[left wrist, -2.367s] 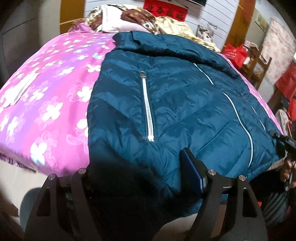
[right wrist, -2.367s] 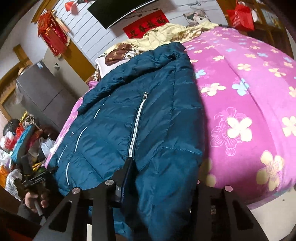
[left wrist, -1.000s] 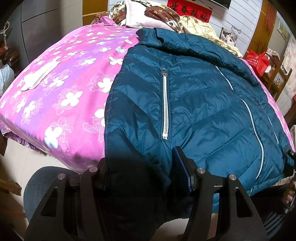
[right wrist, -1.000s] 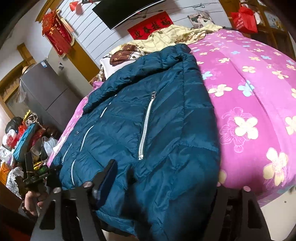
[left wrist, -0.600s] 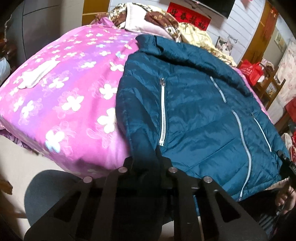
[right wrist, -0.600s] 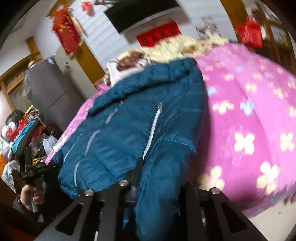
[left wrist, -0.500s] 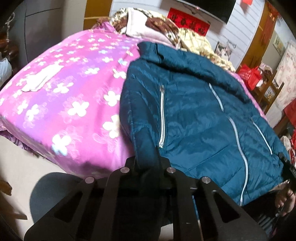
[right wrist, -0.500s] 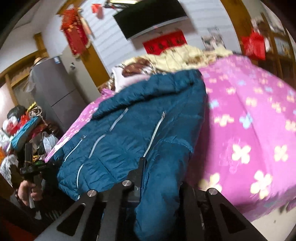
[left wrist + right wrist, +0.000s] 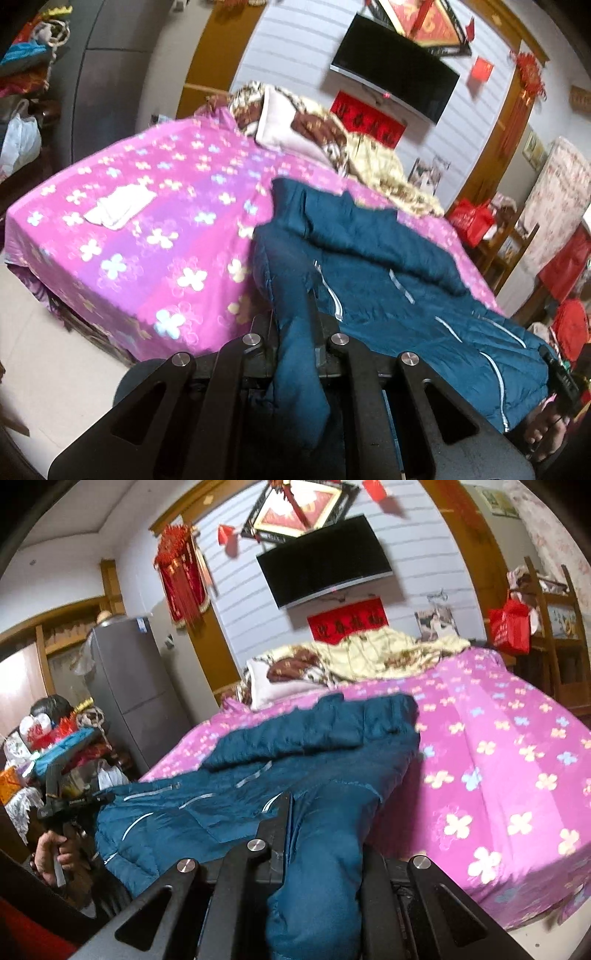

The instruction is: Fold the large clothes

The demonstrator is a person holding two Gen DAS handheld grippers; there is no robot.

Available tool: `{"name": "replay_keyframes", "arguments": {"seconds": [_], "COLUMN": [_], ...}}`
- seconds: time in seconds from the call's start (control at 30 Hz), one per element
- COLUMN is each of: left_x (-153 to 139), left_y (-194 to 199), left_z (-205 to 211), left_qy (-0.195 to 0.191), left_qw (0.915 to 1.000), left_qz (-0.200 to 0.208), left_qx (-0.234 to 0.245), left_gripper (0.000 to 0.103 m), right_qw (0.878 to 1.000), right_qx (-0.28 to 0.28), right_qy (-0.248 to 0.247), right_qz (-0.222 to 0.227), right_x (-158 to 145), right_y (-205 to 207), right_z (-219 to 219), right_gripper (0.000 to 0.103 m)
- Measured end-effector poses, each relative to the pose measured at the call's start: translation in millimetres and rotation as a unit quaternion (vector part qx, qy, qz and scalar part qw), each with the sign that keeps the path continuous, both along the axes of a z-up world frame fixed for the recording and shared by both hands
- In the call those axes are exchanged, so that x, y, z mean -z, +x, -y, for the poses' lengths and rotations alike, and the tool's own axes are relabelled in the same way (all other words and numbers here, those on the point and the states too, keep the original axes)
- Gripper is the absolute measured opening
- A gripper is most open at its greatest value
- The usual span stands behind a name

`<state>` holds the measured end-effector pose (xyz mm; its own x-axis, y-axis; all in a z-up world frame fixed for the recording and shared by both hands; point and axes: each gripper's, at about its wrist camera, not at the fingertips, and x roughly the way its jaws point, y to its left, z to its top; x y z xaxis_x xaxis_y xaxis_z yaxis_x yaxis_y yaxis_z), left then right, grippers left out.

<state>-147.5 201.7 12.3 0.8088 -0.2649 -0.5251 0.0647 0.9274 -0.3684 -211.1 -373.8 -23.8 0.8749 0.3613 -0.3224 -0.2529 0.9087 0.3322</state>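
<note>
A teal quilted puffer jacket (image 9: 388, 280) with silver zips lies on a bed under a pink flowered cover (image 9: 155, 221). My left gripper (image 9: 297, 328) is shut on the jacket's bottom hem at one corner, and the pinched fabric hangs down between its fingers. In the right wrist view my right gripper (image 9: 325, 834) is shut on the hem at the other corner of the jacket (image 9: 295, 760). Both corners are lifted off the bed's near edge. The other gripper shows far off in each view, held by a hand (image 9: 55, 853).
Pillows and a patterned quilt (image 9: 332, 147) are heaped at the head of the bed below a wall television (image 9: 395, 70). A white cloth (image 9: 118, 208) lies on the cover. A grey fridge (image 9: 136, 686), a cluttered stand (image 9: 62, 749) and wooden shelves (image 9: 554, 627) flank the bed.
Both grippers went from open around the hem to shut on it, then rose and tilted up. The jacket's lower edge has lifted and bunched toward the collar.
</note>
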Motion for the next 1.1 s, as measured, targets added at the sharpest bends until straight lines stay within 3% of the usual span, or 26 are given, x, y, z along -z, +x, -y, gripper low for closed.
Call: {"name": "replay_keyframes", "arguments": {"seconds": [0.23, 0.47, 0.73, 0.93, 1.1], "left_x": [-48, -56, -65, -93, -103], "left_y": [-37, -28, 22, 60, 118], "left_z": [6, 8, 21, 28, 41], "left_qy": [0.003, -0.003, 0.004, -0.001, 0.017], "left_qw": [0.9977, 0.9971, 0.9960, 0.9929, 0.9918], "left_qz": [0.068, 0.074, 0.078, 0.110, 0.118], "left_qx": [0.004, -0.017, -0.045, -0.047, -0.047], "left_gripper": [0.007, 0.007, 0.007, 0.007, 0.007], "right_qw": [0.999, 0.997, 0.998, 0.996, 0.994], "right_qx": [0.008, 0.007, 0.018, 0.045, 0.065], "right_qy": [0.009, 0.018, 0.009, 0.018, 0.022], "right_qz": [0.053, 0.074, 0.066, 0.077, 0.088], "right_x": [-34, -43, -49, -67, -84], "right_y": [-27, -34, 3, 44, 88], "right_z": [14, 20, 18, 24, 26], "right_gripper": [0.009, 0.009, 0.009, 0.009, 0.009]}}
